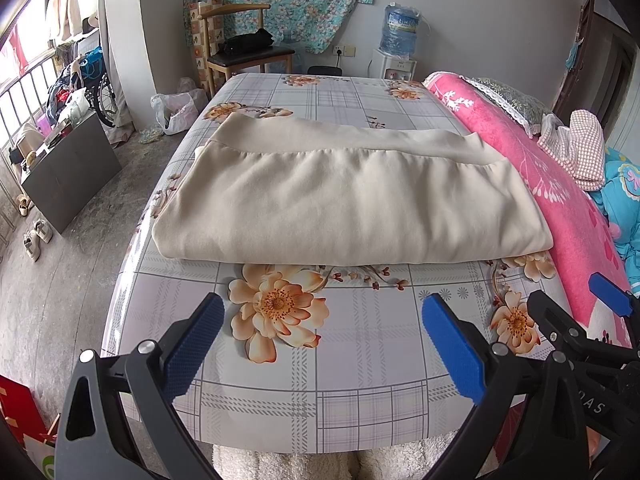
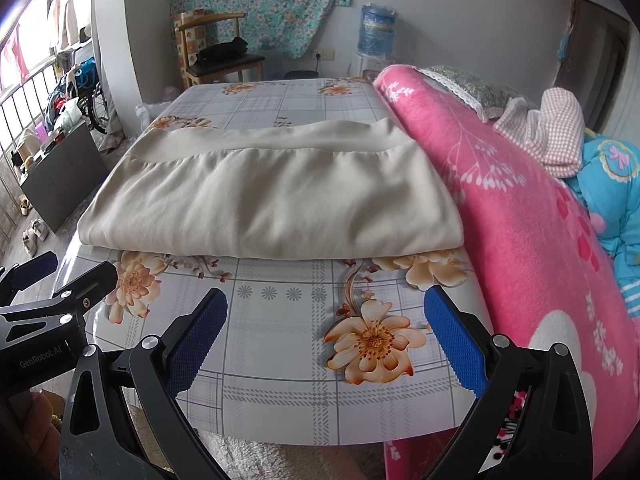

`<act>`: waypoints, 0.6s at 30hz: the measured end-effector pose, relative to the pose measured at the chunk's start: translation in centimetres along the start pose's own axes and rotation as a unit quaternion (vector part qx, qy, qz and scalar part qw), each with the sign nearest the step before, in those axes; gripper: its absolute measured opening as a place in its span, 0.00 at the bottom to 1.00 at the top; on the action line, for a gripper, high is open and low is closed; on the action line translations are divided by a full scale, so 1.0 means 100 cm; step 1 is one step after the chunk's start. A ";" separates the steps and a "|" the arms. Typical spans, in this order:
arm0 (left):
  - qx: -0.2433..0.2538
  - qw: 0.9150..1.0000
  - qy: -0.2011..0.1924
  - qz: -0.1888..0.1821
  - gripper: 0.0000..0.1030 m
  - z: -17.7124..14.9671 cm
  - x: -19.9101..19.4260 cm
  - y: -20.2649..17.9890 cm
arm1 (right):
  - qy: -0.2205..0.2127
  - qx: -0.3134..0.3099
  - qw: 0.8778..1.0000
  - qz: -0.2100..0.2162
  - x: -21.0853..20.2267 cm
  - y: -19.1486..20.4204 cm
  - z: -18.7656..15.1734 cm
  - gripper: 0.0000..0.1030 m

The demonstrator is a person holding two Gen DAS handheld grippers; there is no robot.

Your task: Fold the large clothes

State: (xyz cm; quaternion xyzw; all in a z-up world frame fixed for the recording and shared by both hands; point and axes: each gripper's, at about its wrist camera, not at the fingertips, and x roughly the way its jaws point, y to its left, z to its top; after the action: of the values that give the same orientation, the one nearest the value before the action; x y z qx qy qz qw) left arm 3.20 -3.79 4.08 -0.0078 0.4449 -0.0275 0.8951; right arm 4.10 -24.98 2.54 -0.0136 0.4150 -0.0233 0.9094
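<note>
The folded cream fleece garment [image 1: 352, 200] lies flat across the middle of the grey plaid, flower-printed bed cover [image 1: 340, 368], its right edge just beside the rolled pink floral blanket [image 2: 520, 208]. The left gripper [image 1: 324, 344] and right gripper [image 2: 326, 340] hover over the near bare cover, apart from the garment, blue-padded fingers spread wide, holding nothing.

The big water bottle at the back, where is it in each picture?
Left wrist view: the water bottle sits top right of centre, on a white dispenser by the far wall.
Right wrist view: the water bottle sits top, just right of centre.
Shared landmark: the wooden chair to its left in both.
</note>
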 end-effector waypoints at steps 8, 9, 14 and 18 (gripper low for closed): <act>0.000 1.000 0.000 0.000 0.95 -0.001 0.000 0.000 | 0.000 0.000 1.000 0.000 0.000 0.000 0.000 0.92; 0.000 1.000 0.000 0.000 0.95 -0.001 0.000 0.000 | -0.001 -0.001 1.000 0.000 0.000 0.000 0.000 0.92; 0.000 1.000 0.000 0.000 0.95 0.000 0.000 0.000 | 0.000 0.000 1.000 0.000 0.000 0.001 0.000 0.92; 0.000 1.000 0.000 0.000 0.95 -0.001 0.000 0.000 | 0.000 -0.001 1.000 0.000 0.000 0.001 0.001 0.92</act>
State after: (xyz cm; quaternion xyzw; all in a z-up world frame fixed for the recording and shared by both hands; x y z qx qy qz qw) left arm 3.15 -3.77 4.05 -0.0082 0.4446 -0.0275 0.8953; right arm 4.14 -24.92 2.58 -0.0142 0.4147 -0.0227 0.9096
